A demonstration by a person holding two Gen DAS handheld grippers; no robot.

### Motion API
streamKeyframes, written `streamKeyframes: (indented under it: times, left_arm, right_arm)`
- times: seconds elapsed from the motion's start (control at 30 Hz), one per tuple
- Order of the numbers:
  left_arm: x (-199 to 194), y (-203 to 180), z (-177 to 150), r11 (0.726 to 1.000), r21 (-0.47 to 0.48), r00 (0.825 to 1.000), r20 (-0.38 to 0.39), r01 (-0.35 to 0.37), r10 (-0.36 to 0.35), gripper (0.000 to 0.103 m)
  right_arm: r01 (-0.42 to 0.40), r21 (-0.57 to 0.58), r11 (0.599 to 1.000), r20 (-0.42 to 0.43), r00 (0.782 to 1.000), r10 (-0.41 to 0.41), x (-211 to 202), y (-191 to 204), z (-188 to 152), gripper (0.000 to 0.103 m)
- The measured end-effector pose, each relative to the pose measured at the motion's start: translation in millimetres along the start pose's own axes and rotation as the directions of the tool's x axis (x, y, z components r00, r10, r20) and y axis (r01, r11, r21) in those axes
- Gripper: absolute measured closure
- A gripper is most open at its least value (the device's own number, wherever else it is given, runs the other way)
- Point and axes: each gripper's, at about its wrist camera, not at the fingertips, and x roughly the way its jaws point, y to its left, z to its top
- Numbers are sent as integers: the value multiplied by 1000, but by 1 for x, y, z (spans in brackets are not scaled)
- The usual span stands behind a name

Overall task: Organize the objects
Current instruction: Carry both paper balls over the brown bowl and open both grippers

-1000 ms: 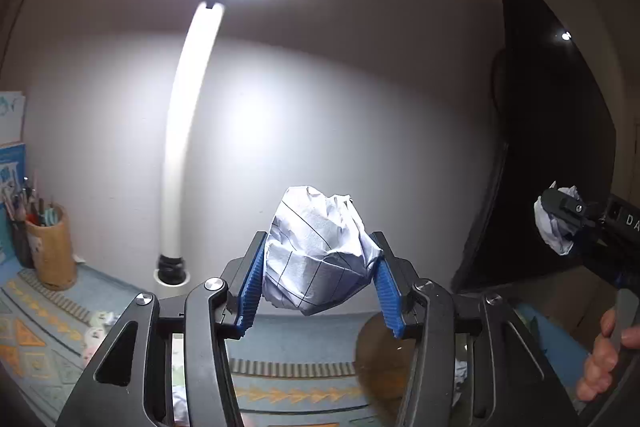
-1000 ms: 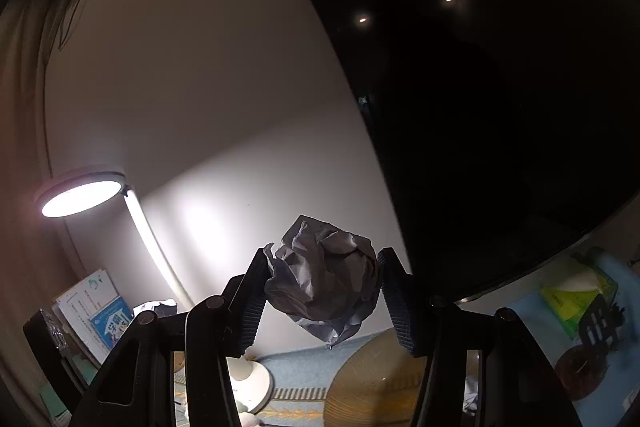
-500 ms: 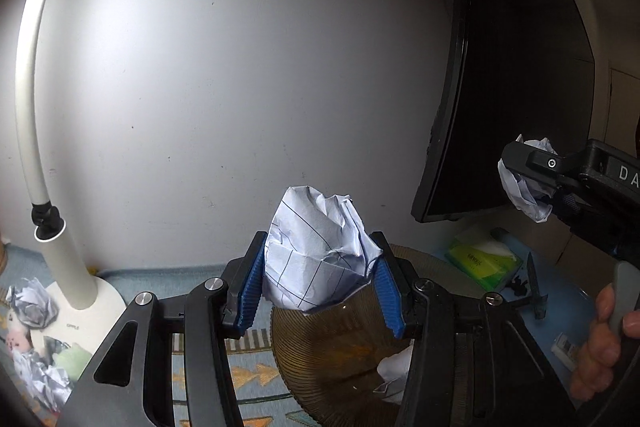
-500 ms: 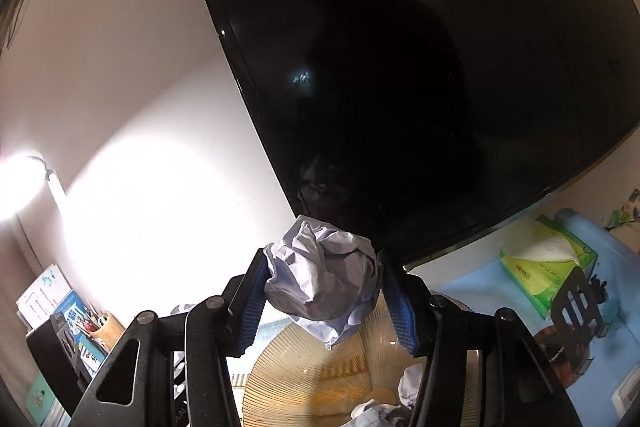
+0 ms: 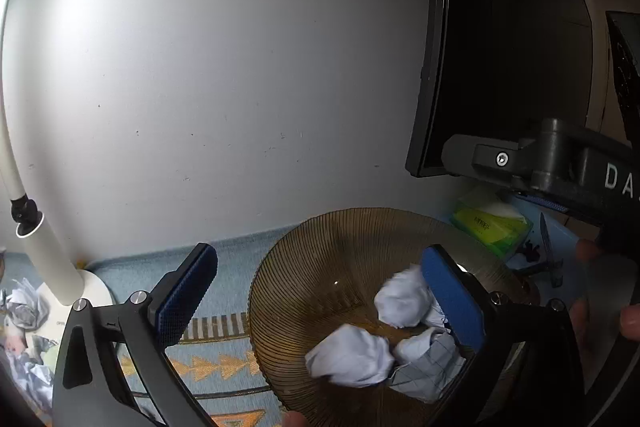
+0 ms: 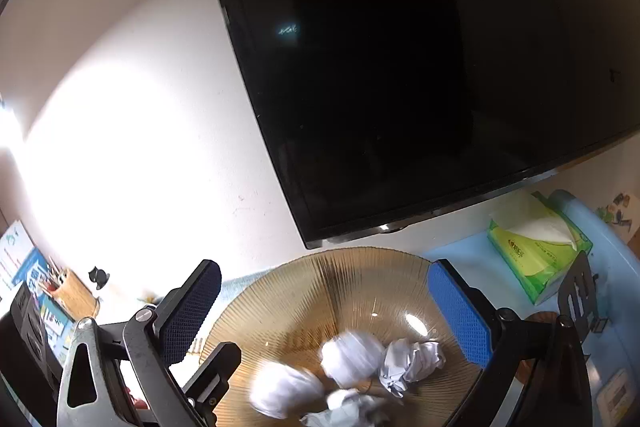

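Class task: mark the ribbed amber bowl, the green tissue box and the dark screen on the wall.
Ribbed amber bowl [image 6: 304, 291]: right wrist view, bare inner wall.
Green tissue box [image 6: 532, 259]: right wrist view, side face.
Dark screen [image 6: 400, 87]: right wrist view, middle of glass.

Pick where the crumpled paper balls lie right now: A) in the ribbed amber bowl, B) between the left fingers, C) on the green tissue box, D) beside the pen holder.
A: the crumpled paper balls lie inside the ribbed amber bowl, and nothing sits between the fingers of either gripper.
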Motion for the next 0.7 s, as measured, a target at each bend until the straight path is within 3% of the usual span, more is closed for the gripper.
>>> streamKeyframes:
  times: [0.13, 0.37, 0.47, 0.6, 0.7]
  left_arm:
    - [-6, -10, -10, 1000, 4, 1000, -2, 4, -4, 0]
    - [-2, -21, -9, 999, 41, 1000, 5, -23, 23, 0]
    - [-10, -33, 23, 999, 48, 1000, 25, -14, 13, 1]
    - [-48, -34, 52, 1000, 27, 997, 74, 10, -12, 0]
    - [-92, -16, 62, 1000, 3, 998, 63, -28, 27, 0]
  right_arm:
    - [-40, 20, 999, 34, 999, 40, -11, 1, 0, 0]
    - [-21, -51, 998, 44, 999, 23, -22, 34, -3, 0]
    - [-51, -67, 996, 72, 996, 56, -34, 44, 2, 0]
    - [-63, -126, 990, 153, 985, 82, -76, 60, 7, 0]
    - [-92, -182, 979, 222, 966, 132, -120, 84, 5, 0]
